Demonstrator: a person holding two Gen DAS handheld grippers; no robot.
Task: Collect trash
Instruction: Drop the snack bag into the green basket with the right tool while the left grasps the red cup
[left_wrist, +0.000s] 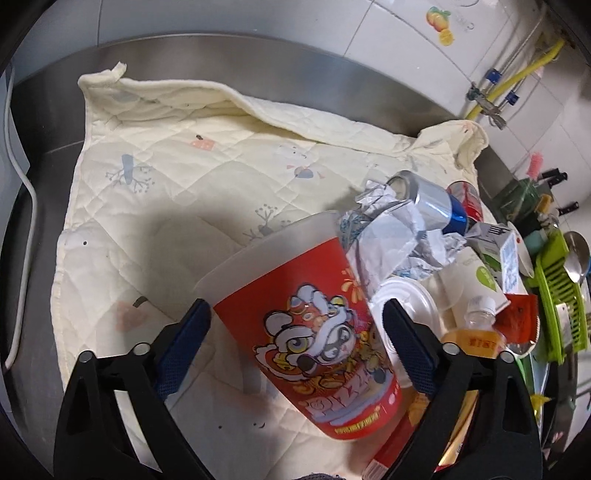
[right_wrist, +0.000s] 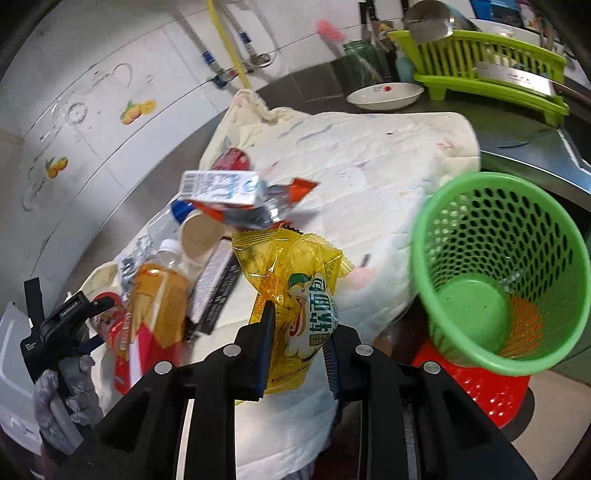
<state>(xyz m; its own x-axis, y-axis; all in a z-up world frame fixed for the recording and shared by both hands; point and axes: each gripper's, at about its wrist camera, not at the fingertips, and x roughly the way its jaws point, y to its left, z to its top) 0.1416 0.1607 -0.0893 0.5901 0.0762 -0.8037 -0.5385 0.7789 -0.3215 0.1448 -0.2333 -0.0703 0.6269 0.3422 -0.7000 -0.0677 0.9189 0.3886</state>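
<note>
A red paper cup (left_wrist: 314, 332) with a lion print lies tilted on the cream quilted cloth (left_wrist: 177, 173). My left gripper (left_wrist: 295, 306) is open, one finger on each side of the cup, close to its walls. Right of the cup is a trash pile: crumpled paper (left_wrist: 391, 229), a silver-blue can (left_wrist: 432, 203), a small bottle (left_wrist: 476, 321). My right gripper (right_wrist: 299, 325) is shut on a yellow snack wrapper (right_wrist: 291, 280), held above the cloth. A green mesh basket (right_wrist: 498, 266) tilts open at the right, its floor bare.
A milk carton (right_wrist: 221, 190), an orange drink bottle (right_wrist: 159, 291) and a paper cup (right_wrist: 201, 236) lie left of the wrapper. A green dish rack (right_wrist: 480, 66) and a white dish (right_wrist: 384, 96) stand behind. A red stool (right_wrist: 491, 391) is under the basket.
</note>
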